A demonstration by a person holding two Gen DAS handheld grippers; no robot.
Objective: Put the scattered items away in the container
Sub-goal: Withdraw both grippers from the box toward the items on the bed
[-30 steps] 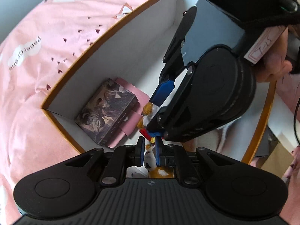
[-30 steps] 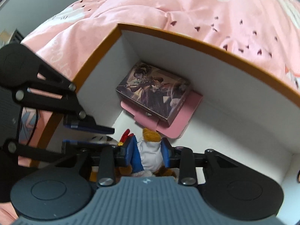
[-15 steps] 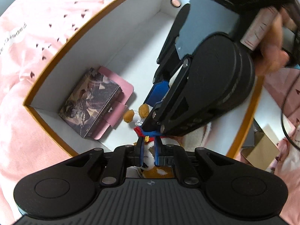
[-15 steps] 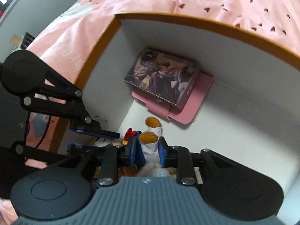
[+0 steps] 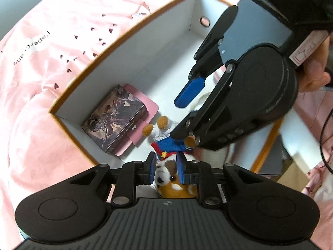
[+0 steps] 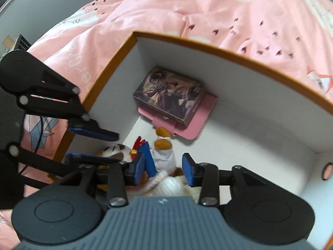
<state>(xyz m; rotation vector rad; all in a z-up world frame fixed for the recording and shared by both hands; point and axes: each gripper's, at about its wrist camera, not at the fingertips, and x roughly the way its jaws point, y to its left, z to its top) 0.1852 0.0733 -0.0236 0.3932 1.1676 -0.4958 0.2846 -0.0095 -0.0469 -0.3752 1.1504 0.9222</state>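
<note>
A plush toy point(image 5: 164, 132) with orange paws, white clothes and a blue cape lies on the floor of a white box with an orange rim point(image 5: 145, 50). My left gripper point(image 5: 166, 166) hovers over its head with the jaws opening; in the right wrist view a gap shows between the left gripper point(image 6: 116, 148) fingers and the head. My right gripper point(image 6: 164, 169) straddles the plush toy point(image 6: 162, 153) body, jaws opening, with space beside the right pad. The right gripper point(image 5: 179, 117) crosses the left wrist view from the upper right.
An illustrated card box point(image 5: 113, 123) lies on a pink case point(image 5: 145, 103) in the box corner, just beyond the plush. A round finger hole point(image 5: 204, 20) pierces the far end wall. A pink duvet point(image 5: 41, 62) surrounds the box. A hand point(image 5: 314, 73) holds the right gripper.
Both grippers were shut on the plush; now their jaws have spread and both have lifted slightly. The plush has stayed low in the box near the card box.
</note>
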